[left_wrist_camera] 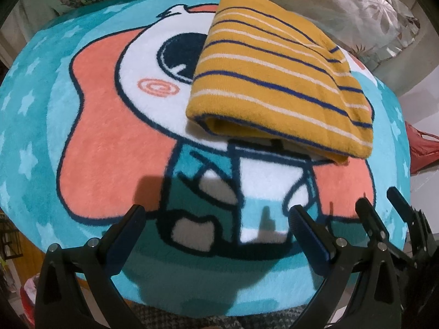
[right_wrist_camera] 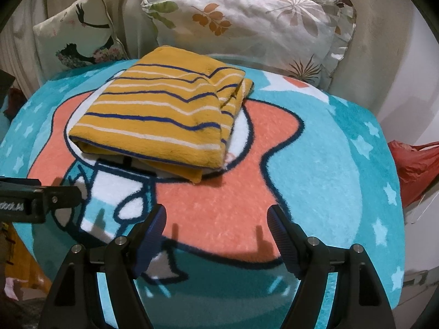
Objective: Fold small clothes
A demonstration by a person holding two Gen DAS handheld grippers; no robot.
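Your left gripper (left_wrist_camera: 216, 219) hangs above the near edge of the cartoon blanket (left_wrist_camera: 104, 159), jaws spread wide, nothing between them. Your right gripper (right_wrist_camera: 216, 218) sits just beside it, likewise released and empty. Yellow striped garment (right_wrist_camera: 162, 115) lies folded flat on the blanket's middle, well apart from both. 2 floral pillows (right_wrist_camera: 247, 24) stand behind.

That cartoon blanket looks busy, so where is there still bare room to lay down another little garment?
The near half of the blanket is bare: the pink patch between the folded yellow striped garment and the open right gripper, and the starry blue strip to its right. The far edge is crowded, with the garment close to the floral pillow.
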